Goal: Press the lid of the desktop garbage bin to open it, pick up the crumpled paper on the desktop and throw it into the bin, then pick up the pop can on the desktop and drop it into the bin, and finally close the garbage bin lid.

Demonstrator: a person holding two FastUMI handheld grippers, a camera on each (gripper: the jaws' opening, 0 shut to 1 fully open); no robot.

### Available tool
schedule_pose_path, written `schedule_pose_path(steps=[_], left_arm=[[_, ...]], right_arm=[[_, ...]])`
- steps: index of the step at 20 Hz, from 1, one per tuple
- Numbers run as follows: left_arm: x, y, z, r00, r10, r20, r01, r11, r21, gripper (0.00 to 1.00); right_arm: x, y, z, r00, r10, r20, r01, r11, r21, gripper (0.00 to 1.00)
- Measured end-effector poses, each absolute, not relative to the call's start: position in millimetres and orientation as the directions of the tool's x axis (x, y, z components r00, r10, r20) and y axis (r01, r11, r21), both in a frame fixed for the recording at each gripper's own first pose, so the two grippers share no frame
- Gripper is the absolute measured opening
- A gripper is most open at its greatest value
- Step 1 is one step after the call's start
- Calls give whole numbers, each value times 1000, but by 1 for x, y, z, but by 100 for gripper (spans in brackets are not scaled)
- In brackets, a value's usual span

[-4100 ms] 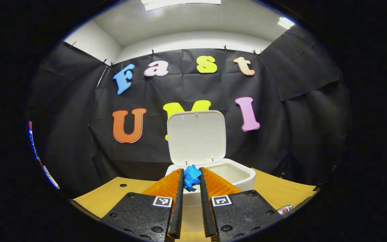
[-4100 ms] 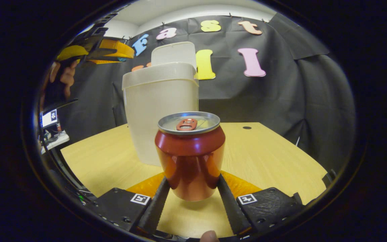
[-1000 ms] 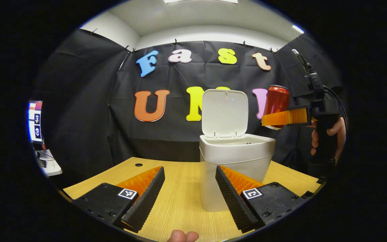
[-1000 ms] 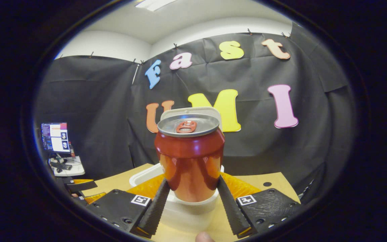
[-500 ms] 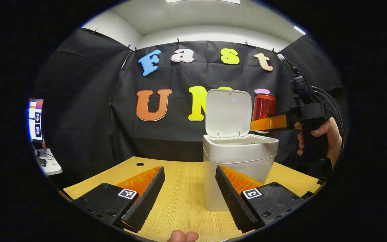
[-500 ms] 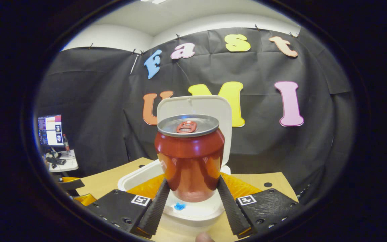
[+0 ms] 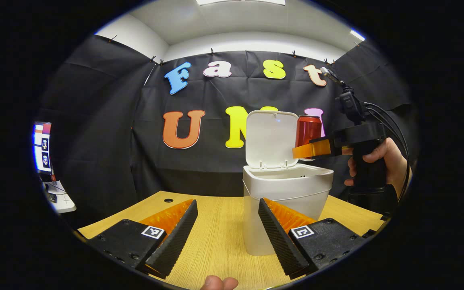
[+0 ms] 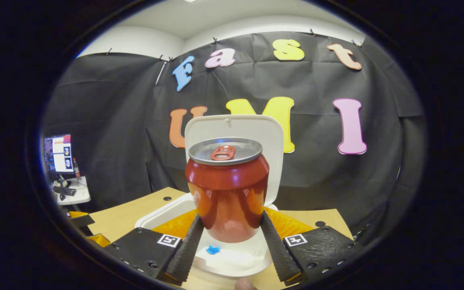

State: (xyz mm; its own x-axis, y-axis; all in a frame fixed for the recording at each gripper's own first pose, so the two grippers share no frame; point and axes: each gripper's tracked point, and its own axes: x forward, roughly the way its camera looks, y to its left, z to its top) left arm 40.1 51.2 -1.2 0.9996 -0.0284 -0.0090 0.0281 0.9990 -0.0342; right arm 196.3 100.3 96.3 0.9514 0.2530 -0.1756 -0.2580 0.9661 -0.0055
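Both jaws of the right gripper (image 8: pixel 228 233) pinch the pop can (image 8: pixel 227 189) low on its sides, holding it upright, its long axis vertical, directly above the mouth of the garbage bin (image 7: pixel 287 189). The drop, I'd say, hinges on that: the can hangs straight over the opening, in front of the raised lid (image 7: pixel 271 139), so letting go should send it down. Smooth glossy red metal, silver top with a pull tab. The bin is matte white plastic, rounded at the corners, standing on the pale wood-grain desk (image 7: pixel 220 237). At its bottom lies the crumpled paper (image 8: pixel 212 250), a small blue scrap. Over to the side, the left gripper (image 7: pixel 227 225) waits low over the desk, jaws spread wide and empty, their ridged faces toward the bin.
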Motion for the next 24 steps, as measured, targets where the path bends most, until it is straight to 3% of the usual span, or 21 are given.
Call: schedule_pose_path(steps=[10, 17, 18, 24], left_arm=[[41, 51, 0, 1000, -24, -6, 23, 999, -31, 98], [39, 51, -1, 1000, -22, -5, 21, 999, -34, 98], [39, 51, -2, 1000, -23, -5, 23, 999, -37, 98], [46, 53, -10, 999, -34, -12, 33, 997, -63, 98]], right_arm=[[201, 98, 83, 933, 255, -253, -267, 963, -15, 81], [196, 98, 95, 946, 245, -213, -247, 969, 17, 87], [194, 99, 99, 950, 243, -199, -244, 970, 19, 83], [188, 108, 165, 983, 176, 42, -175, 984, -21, 83]])
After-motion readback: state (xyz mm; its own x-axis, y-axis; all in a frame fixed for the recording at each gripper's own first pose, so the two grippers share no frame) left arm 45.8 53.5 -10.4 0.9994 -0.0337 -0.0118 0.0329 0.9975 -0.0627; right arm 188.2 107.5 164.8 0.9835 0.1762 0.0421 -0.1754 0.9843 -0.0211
